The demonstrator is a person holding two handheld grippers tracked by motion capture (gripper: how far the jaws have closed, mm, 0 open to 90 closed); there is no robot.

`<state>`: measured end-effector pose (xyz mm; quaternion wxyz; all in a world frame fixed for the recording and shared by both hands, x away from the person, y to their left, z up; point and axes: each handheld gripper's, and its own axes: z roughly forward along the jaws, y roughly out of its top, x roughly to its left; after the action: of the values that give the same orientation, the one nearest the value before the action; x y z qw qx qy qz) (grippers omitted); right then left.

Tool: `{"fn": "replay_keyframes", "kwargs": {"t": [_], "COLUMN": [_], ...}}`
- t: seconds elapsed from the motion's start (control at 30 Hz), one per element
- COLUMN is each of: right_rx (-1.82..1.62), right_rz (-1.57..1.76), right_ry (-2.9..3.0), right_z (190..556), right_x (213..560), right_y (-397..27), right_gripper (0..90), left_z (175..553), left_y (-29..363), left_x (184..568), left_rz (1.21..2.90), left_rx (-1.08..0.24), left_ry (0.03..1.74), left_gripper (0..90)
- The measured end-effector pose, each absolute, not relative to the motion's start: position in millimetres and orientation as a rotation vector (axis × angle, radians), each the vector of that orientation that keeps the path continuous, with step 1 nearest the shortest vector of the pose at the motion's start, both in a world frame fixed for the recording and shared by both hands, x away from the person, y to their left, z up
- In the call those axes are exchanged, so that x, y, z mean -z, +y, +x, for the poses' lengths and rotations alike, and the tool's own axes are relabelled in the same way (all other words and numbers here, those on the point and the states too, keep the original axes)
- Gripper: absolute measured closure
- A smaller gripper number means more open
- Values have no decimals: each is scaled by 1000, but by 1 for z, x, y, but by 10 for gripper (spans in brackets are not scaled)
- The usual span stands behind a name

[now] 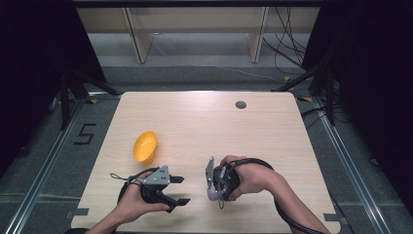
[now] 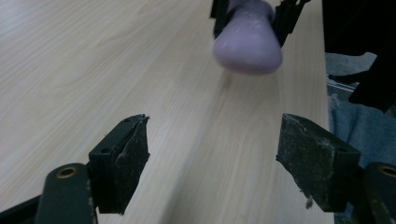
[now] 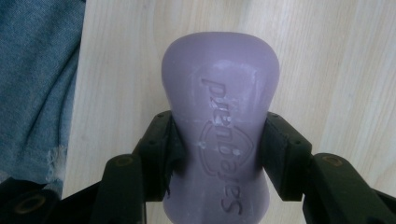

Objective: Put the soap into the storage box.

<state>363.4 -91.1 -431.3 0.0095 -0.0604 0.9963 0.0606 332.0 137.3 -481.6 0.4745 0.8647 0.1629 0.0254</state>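
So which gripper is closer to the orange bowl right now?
Left. The left gripper sits just below the orange bowl; the right gripper, clamping purple soap, is farther right.

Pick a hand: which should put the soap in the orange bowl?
Probably right. The right claw is shut on the purple soap. The left claw is open and empty, though nearer the orange bowl.
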Motion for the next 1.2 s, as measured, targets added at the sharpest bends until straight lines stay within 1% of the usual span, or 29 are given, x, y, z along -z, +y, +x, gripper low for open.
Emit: {"fn": "replay_keyframes", "kwargs": {"t": [0.03,0.07,0.1,0.13,0.17,0.2,0.23,0.3,0.33,0.47,0.53,0.57,0.63,0.67,0.7,0.73,0.77,0.8,0.83,0.9,0.93,1.0,1.07,1.13,1.17,1.2], "right_rx": [-206,-206,-209,-220,-217,-217,-209,-215,-215,-221,-239,-263,-295,-330,-336,-336,-342,-342,-358,-338,-334,-295,-286,-283,-288,-287], "right_rz": [-220,-220,-183,-215,-171,-171,-151,-209,-173,-134,-122,-172,-143,-32,-26,-26,19,19,-23,1,-52,-31,-52,-98,-38,-60], "right_ry": [3111,3111,3122,3126,3137,3137,3160,3140,3156,3153,3117,3015,2949,2765,2690,2690,2480,2480,2344,2299,2254,2241,2237,2225,2237,2238], "right_z": [364,364,362,363,361,361,362,365,364,363,364,364,362,348,344,344,328,328,320,312,311,307,308,310,307,309], "right_x": [432,432,430,430,429,429,428,428,429,427,426,424,424,424,425,425,431,431,438,442,442,445,446,445,447,448], "right_y": [-88,-88,-85,-84,-84,-84,-83,-82,-81,-81,-83,-83,-84,-86,-86,-86,-86,-86,-85,-83,-82,-81,-80,-80,-80,-80], "right_gripper": [499,499,499,500,500,500,499,499,500,499,499,500,499,500,500,500,500,500,500,500,499,500,499,500,499,499], "left_z": [332,332,332,332,331,331,331,330,329,329,330,332,335,341,345,345,351,351,355,356,358,360,361,364,365,367], "left_y": [137,134,127,127,123,123,122,121,120,120,121,122,125,130,133,133,135,135,134,133,128,126,123,123,123,122], "left_x": [482,481,482,482,482,482,481,480,480,482,483,483,481,478,476,476,472,472,467,465,461,460,459,458,458,458], "left_rz": [2115,2126,2134,2134,2147,2147,2165,2161,2166,2165,2149,2122,2080,2037,1990,1990,1939,1939,1901,1895,1872,1850,1836,1848,1836,1829], "left_rx": [-62,-72,-55,-55,-80,-80,-116,-138,-155,-157,-145,-127,-110,-90,-66,-66,-46,-46,-38,-40,-22,21,40,27,47,69], "left_ry": [398,375,328,328,284,284,247,226,201,207,245,271,338,400,461,461,506,506,558,547,559,575,609,592,594,606], "left_gripper": [237,237,236,236,236,236,236,238,239,239,239,239,240,249,256,261,271,275,278,279,283,302,326,354,354,360]}}
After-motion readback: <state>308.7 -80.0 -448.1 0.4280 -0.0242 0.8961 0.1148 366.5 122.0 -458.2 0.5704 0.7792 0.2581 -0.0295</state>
